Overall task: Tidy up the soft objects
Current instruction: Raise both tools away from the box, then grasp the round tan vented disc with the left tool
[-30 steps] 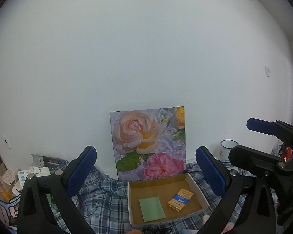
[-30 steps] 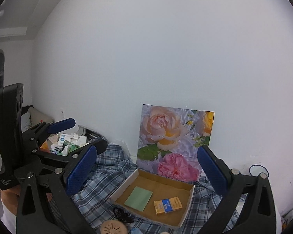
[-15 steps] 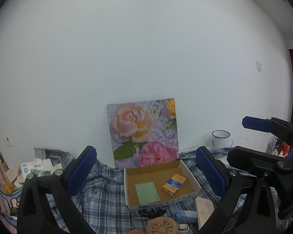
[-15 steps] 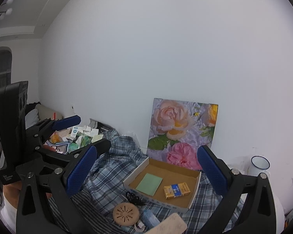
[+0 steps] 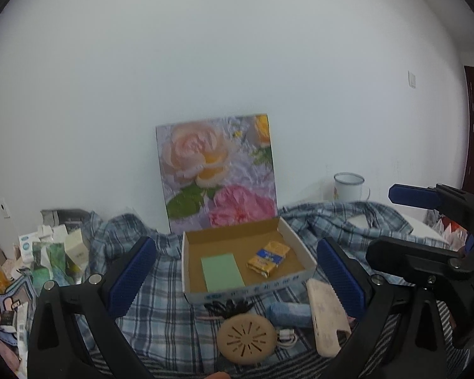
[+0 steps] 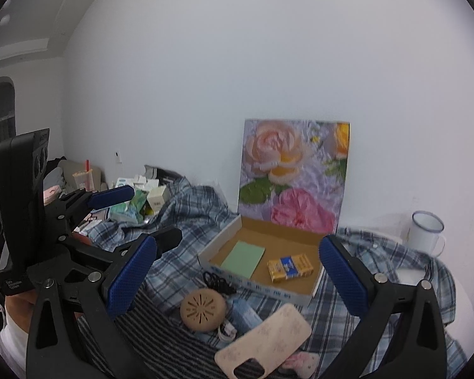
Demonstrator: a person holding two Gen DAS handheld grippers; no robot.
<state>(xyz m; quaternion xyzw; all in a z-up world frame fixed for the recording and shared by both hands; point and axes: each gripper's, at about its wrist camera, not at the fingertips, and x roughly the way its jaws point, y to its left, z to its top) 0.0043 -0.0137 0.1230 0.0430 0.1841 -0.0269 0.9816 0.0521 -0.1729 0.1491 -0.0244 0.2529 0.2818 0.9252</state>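
Inside the cardboard box (image 5: 295,242) lie a green card (image 5: 221,271) and a yellow-blue packet (image 5: 267,257). Both grippers, left (image 5: 235,276) and right (image 6: 237,276), have fingers spread wide, holding nothing.

Cardboard box (image 5: 297,246) on a plaid shirt (image 5: 161,287) holds a green card (image 5: 221,272) and yellow packet (image 5: 267,258), rose painting (image 5: 216,170) propped behind.

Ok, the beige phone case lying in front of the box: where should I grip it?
Take the phone case across its narrow width near the plain end, coming down from above with the right gripper. It lies flat on the plaid cloth, long and thin; the camera cutout end looks weaker.
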